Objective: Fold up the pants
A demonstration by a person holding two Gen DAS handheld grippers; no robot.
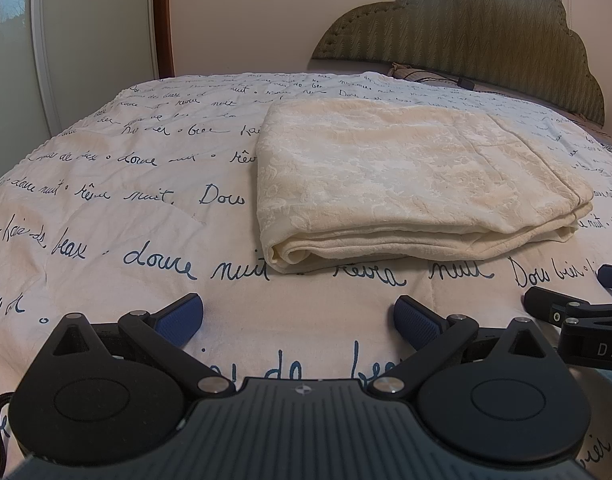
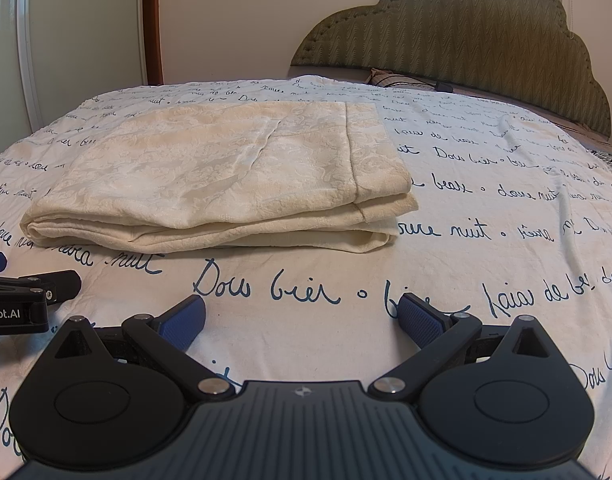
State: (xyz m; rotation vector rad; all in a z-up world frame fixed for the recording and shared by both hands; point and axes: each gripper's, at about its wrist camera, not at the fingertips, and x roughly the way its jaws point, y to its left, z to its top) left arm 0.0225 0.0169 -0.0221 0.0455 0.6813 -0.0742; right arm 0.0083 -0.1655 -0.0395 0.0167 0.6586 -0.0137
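The cream patterned pants (image 1: 406, 176) lie folded into a flat rectangular stack on the bed; they also show in the right wrist view (image 2: 221, 176). My left gripper (image 1: 297, 320) is open and empty, hovering over the bedspread a short way in front of the stack's near edge. My right gripper (image 2: 301, 320) is open and empty too, in front of the stack's right end. Each gripper shows at the edge of the other's view: the right one at the far right (image 1: 578, 308), the left one at the far left (image 2: 21, 300).
The bed is covered by a white bedspread (image 1: 125, 208) with dark blue handwriting. A green padded headboard (image 1: 486, 36) stands behind, with a pillow (image 1: 422, 74) at its base. A white wardrobe (image 1: 85, 40) is at the left, the wall behind.
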